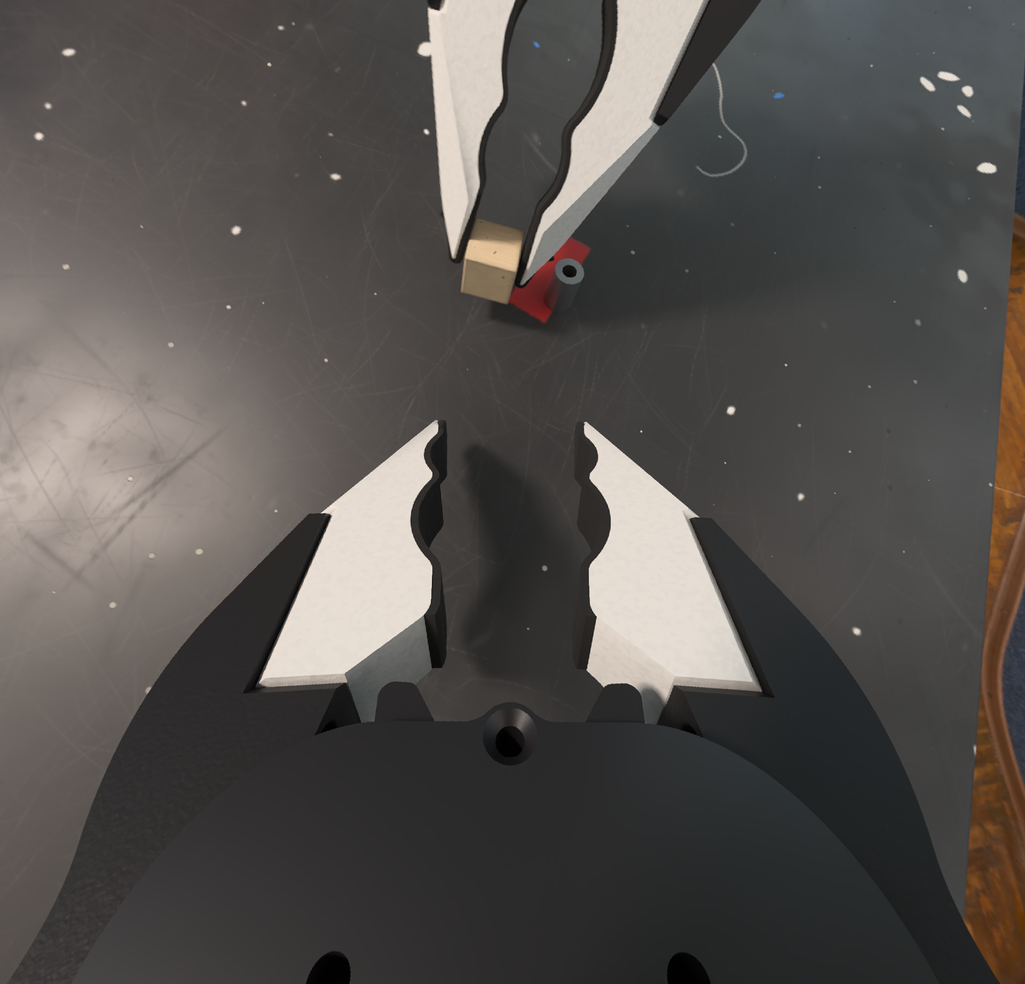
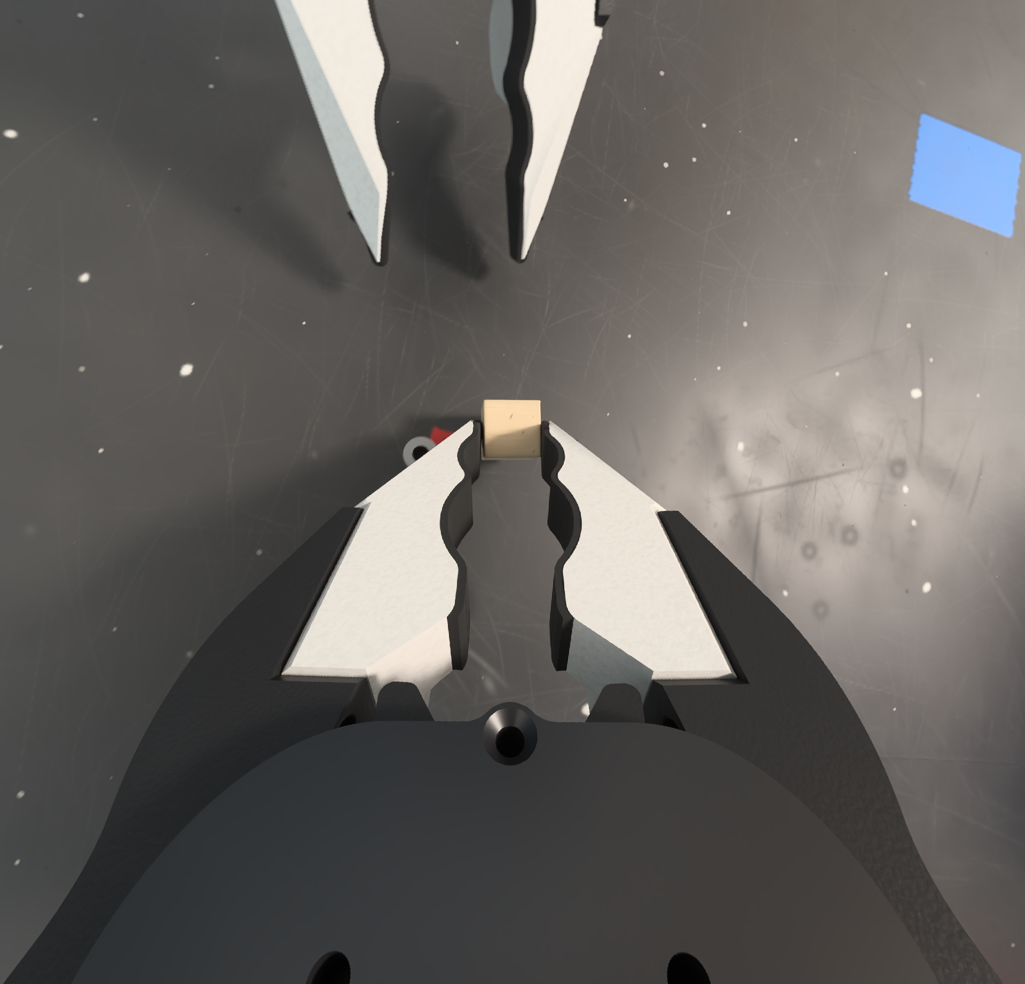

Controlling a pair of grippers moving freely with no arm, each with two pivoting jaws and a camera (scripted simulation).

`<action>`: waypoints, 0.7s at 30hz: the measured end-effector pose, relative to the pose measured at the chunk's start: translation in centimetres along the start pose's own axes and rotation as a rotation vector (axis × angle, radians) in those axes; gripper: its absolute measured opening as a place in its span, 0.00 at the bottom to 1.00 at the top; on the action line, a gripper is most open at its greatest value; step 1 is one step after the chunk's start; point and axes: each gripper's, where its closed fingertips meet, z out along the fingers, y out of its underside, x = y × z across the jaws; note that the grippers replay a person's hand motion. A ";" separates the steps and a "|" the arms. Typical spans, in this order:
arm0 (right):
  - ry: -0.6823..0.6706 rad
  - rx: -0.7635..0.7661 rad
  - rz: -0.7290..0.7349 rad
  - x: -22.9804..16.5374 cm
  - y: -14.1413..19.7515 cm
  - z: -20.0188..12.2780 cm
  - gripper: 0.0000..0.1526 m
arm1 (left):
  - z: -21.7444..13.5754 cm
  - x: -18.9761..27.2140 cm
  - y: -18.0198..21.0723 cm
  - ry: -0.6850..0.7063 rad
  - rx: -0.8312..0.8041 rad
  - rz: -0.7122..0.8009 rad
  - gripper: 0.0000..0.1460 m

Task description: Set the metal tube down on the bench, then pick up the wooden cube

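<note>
My right gripper (image 2: pixel 510 426) is shut on the pale wooden cube (image 2: pixel 511 430), which sits between its fingertips. In the left wrist view the right gripper (image 1: pixel 488 269) comes down from the top and holds the cube (image 1: pixel 491 264) at or just above the dark bench (image 1: pixel 222 402); I cannot tell if the cube touches it. The short grey metal tube (image 1: pixel 568 280) stands upright on a red patch (image 1: pixel 532 303), right beside the cube, free of both grippers. The tube (image 2: pixel 417 451) peeks out left of my right finger. My left gripper (image 1: pixel 510 425) is open and empty, short of the cube; it also shows in the right wrist view (image 2: pixel 449 259).
A blue patch (image 2: pixel 965 175) lies on the bench at the far right of the right wrist view. A white thread (image 1: pixel 726 142) lies beyond the tube. The bench's right edge (image 1: pixel 998 458) borders a wooden floor with a brown cable (image 1: pixel 993 652).
</note>
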 end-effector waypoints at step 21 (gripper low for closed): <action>-0.020 0.072 0.076 -0.7 0.7 -0.8 0.14 | 1.7 0.9 -0.5 0.004 -0.043 0.064 0.34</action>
